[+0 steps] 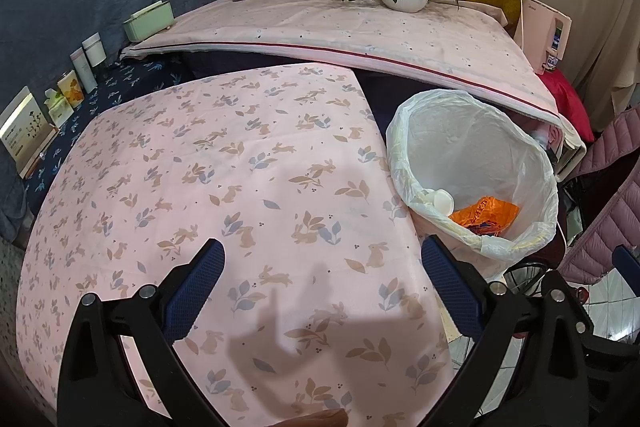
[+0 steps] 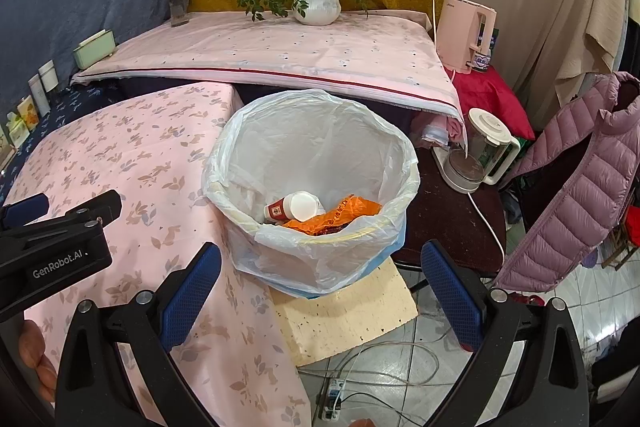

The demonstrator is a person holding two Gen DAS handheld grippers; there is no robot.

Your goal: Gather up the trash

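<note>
pink rabbit-print tablecloth covers the table, w/ a white-lined trash bin just beside its right edge, holding a small cup & an orange wrapper. left gripper hangs over the cloth, jaws wide apart w/ nothing btwn them, bin off to its right. right gripper hovers near the bin, jaws apart & empty, bin's near rim just ahead btwn the blue pads.

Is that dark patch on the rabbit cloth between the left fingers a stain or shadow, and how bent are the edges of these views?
Left wrist view: the patch on the rabbit-print cloth looks like a soft-edged shadow beneath the open left gripper, not a stain. Right wrist view: even light, contents of the lined bin sharp, right gripper open. Both views: strong fisheye, table edges bow, corners go black.
</note>
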